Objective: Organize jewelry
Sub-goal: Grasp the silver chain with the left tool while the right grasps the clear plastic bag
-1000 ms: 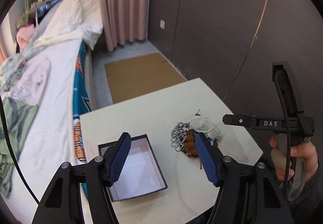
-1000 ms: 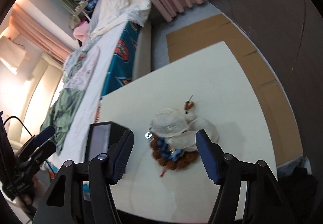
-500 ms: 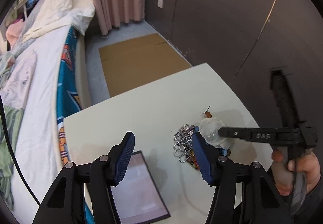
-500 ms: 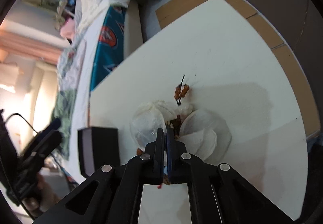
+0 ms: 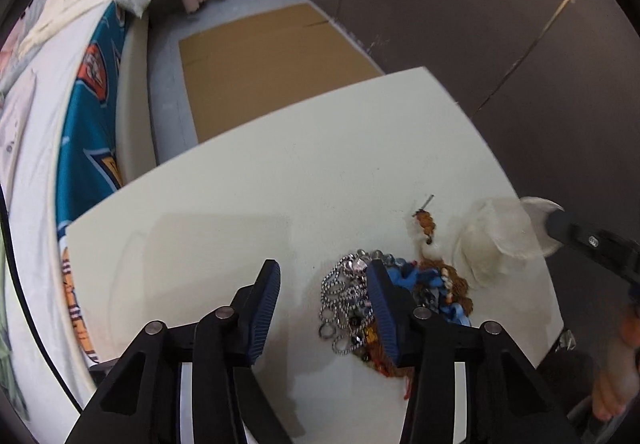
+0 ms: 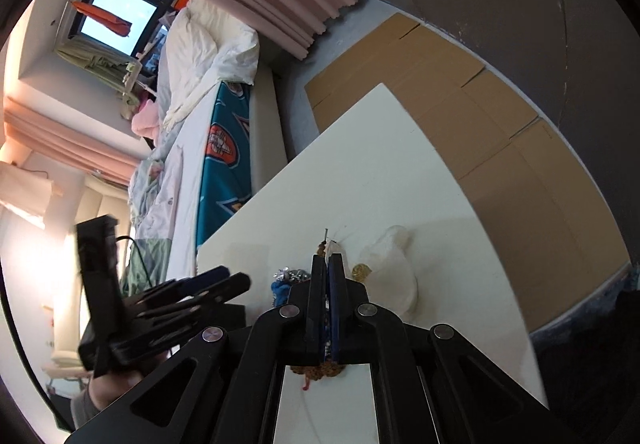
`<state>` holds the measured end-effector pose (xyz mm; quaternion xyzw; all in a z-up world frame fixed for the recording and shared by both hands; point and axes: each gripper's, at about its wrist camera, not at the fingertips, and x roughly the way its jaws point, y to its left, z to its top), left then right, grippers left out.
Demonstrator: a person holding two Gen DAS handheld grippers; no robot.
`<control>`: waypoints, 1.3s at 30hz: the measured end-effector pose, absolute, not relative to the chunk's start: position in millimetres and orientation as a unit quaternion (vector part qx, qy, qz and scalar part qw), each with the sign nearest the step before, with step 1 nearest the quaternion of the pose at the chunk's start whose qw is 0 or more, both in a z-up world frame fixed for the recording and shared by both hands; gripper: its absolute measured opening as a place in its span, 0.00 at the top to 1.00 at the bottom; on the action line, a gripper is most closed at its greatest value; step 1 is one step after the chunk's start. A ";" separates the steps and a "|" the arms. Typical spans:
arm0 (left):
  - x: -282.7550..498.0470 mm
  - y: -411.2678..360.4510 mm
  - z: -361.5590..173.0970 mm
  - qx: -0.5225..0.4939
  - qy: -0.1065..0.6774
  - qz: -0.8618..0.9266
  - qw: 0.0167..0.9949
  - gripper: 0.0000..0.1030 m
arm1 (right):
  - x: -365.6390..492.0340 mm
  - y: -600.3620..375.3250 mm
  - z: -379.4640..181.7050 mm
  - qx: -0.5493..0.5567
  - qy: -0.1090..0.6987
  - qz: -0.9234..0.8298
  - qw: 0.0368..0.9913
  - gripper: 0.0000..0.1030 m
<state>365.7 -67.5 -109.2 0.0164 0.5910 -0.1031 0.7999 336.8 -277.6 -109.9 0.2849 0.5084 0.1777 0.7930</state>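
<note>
On the left, the left gripper hangs with its blue-padded jaws spread wide and nothing between them; a second ago it framed the dark open box with the pale lining, and that box has since slid out of its view as the tool swung toward the heap, though a dark corner of it shows in the right wrist view just behind the left tool. One of its fingers now overlaps the silver ball-chain tangle from the camera's angle; whether it touches is not clear. Next along the white tabletop lies the knot of blue and brown beaded cords, with a small brown braided charm just beyond it. Furthest right, the right gripper, wide open a second ago, has clamped on the edge of the translucent crinkled plastic pouches and drawn them sideways off the pile, one held up at the table's right edge. That leaves the jewellery heap uncovered, so judging by this, sorting pieces into the box can begin; the chains and cords look intertwined and may drag each other when lifted
</note>
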 end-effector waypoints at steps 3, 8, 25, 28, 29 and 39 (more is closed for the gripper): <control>374.7 -72.7 -121.6 0.013 0.606 -0.093 0.790 0.56 | 337.2 -281.8 -110.6 0.288 0.511 0.175 0.791 0.97; 383.1 -85.6 -133.3 0.028 0.618 -0.085 0.781 0.55 | 335.7 -290.8 -107.8 0.293 0.504 0.171 0.794 0.97; 370.2 -88.7 -143.3 0.009 0.634 -0.100 0.766 0.83 | 327.6 -286.6 -99.8 0.290 0.505 0.178 0.793 0.97; 367.8 -80.9 -130.7 0.001 0.619 -0.103 0.779 0.84 | 326.3 -284.6 -97.6 0.288 0.503 0.179 0.795 0.97; 365.5 -79.0 -122.9 -0.001 0.611 -0.103 0.785 0.84 | 326.0 -284.5 -98.8 0.287 0.503 0.180 0.795 0.97; 330.3 -56.1 -35.0 -0.011 0.536 -0.105 0.838 0.86 | 316.9 -255.3 -75.7 0.275 0.478 0.215 0.806 0.97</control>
